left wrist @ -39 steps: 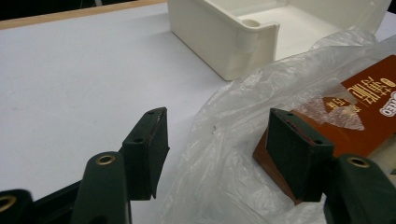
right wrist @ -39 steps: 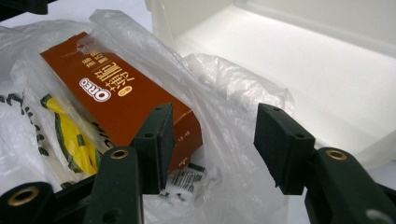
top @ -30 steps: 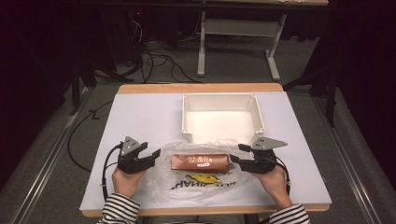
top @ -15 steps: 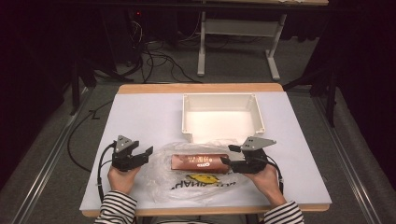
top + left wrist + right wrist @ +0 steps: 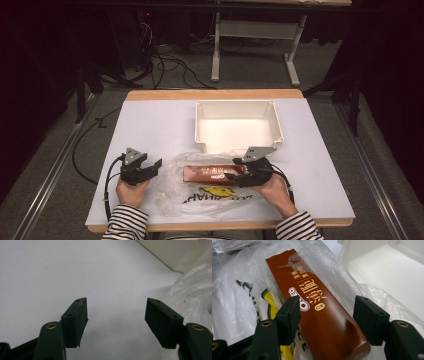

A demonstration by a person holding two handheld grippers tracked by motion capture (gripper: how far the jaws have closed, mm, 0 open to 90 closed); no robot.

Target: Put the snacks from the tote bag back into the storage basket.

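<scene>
Both grippers stand with their jaws apart and nothing pressed between the pads. Compared with a second ago, the left gripper (image 5: 150, 169) has drawn away from the clear plastic bag (image 5: 172, 195) toward the table's left side and now sits over bare white table (image 5: 150, 130), its jaws having just been opening and with nothing between them; in the left gripper view its two pads (image 5: 76, 320) frame only plain tabletop, with the crinkled edge of the bag just beside the right-hand pad. The right gripper (image 5: 235, 176) has slid leftward along the bag since that earlier frame, from the bag's right edge to the right end of the brown box (image 5: 210, 173), and its jaws have just been opening too. In the right gripper view the brown box (image 5: 317, 315) lies lengthwise between the spread jaws, running up and away from them inside the open mouth of the bag (image 5: 239, 305); the left pad (image 5: 289, 315) sits against or just above the box's printed face, the right pad stands a little clear of its edge, and whether either one touches cannot be told. Beyond the right gripper, past the bag's far edge, stands the white tray (image 5: 200, 120), well apart from the left gripper. Yellow and black print on the bag shows under the box, on the side nearer the person's hands.
</scene>
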